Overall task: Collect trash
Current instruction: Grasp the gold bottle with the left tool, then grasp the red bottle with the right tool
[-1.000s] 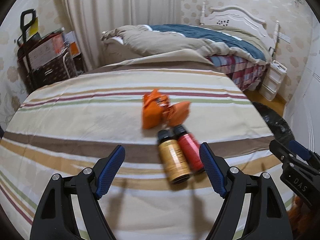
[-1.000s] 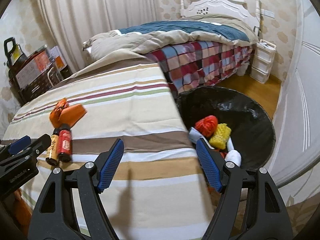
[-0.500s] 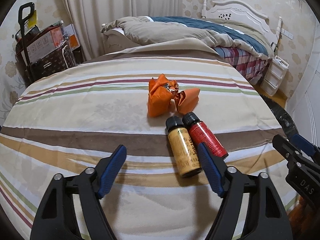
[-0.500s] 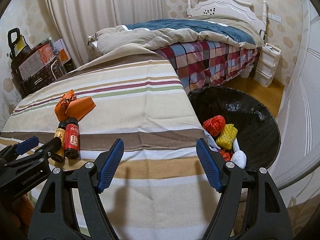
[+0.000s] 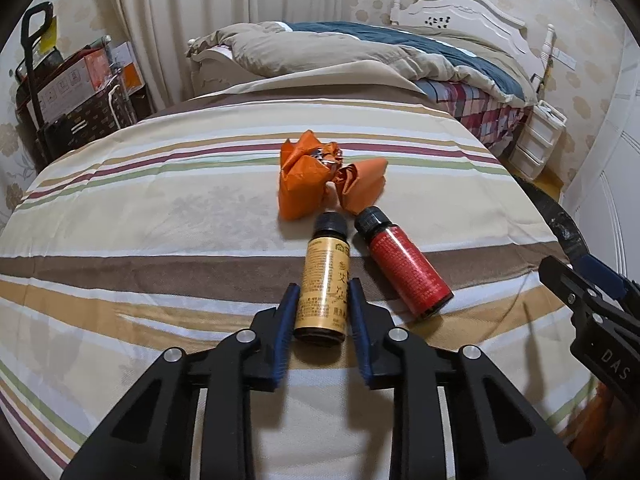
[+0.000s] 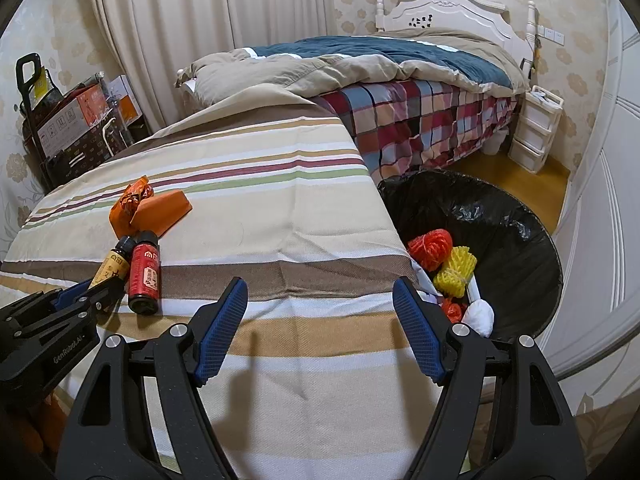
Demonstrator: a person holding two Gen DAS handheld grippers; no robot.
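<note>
Closed since before, left gripper (image 5: 320, 320) clamps Chinese-labelled yellow bottle (image 5: 325, 280).

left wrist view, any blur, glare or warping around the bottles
Left wrist view: sharp, the label print on the gold bottle between the left gripper fingers is legible; no strong glare, soft shadows; fisheye bows the striped bedcover and darkens the corners. Right wrist view: equally sharp, the open right gripper casts a soft shadow; glare only on the black bin liner.

bottles (image 5: 324, 280) on bed (image 5: 160, 216) — wrappers (image 5: 320, 184) behind | bin (image 6: 520, 240) right
</note>
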